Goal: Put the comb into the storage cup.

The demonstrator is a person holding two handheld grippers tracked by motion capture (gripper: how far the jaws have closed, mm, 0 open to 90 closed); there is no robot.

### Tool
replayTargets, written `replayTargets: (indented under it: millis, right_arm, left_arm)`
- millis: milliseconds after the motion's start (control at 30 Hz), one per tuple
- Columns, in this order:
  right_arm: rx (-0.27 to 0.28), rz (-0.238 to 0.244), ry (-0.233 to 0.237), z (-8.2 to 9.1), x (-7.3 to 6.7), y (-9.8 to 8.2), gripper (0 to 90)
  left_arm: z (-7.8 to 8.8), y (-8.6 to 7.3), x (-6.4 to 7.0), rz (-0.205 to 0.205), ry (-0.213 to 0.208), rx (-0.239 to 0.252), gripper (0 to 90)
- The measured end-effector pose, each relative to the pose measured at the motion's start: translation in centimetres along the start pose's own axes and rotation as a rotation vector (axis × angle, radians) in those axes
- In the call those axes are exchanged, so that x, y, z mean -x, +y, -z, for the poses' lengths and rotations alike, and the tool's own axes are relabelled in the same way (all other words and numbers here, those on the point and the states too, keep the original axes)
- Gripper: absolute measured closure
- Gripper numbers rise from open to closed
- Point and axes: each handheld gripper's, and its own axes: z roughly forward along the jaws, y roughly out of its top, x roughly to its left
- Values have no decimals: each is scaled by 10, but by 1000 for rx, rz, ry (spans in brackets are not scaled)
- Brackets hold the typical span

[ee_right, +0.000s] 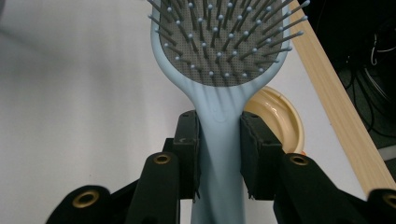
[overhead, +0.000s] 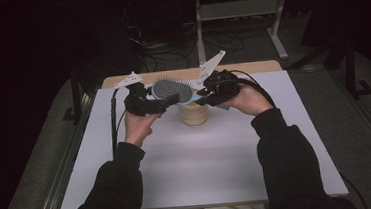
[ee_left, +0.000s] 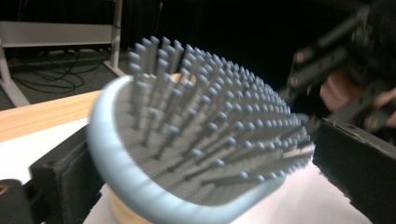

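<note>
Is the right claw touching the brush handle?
Touching. The right gripper view shows the right claw with both pads pressed against the sides of the pale blue brush handle, no gap.

A pale blue hairbrush [overhead: 172, 90] is held bristles-up above a tan cup [overhead: 194, 114] on the white worktop [overhead: 199, 173]; the left gripper [overhead: 166, 104] meets its head from the left; the right gripper [overhead: 199, 96] grips its handle from the right; dark sleeves [overhead: 283, 167] enter from below.
</note>
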Motion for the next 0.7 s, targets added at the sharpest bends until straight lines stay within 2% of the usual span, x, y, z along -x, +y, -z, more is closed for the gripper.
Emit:
replayTargets:
  millis: [67,133,200,333,400,433,500,567,700]
  right_arm:
    - [-6,3,-14,-1,0,0,688]
    - [2,-7,-21,-1,0,1,688]
    - [8,-8,-31,-1,0,3,688]
    - [15,-8,-58,-2,-1,6,688]
    - [16,-5,-74,-3,-2,7,688]
    - [18,-8,-76,-4,-2,8,688]
    - [15,-17,-84,-6,-2,11,688]
    - [7,-20,-96,-9,-3,14,688]
    - [-17,-26,-119,-15,-4,16,689]
  left_arm:
    - [1,3,-1,23,8,12,70]
    - [0,4,0,11,26,-1,77]
    - [0,5,1,18,46,8,104]
    - [3,6,-3,75,52,46,175]
    - [4,6,-6,128,48,68,222]
    - [4,6,-7,163,39,87,251]
    - [5,6,-9,209,8,120,317]
    - [5,6,-10,226,-8,140,389]
    - [5,11,-8,231,-17,127,459]
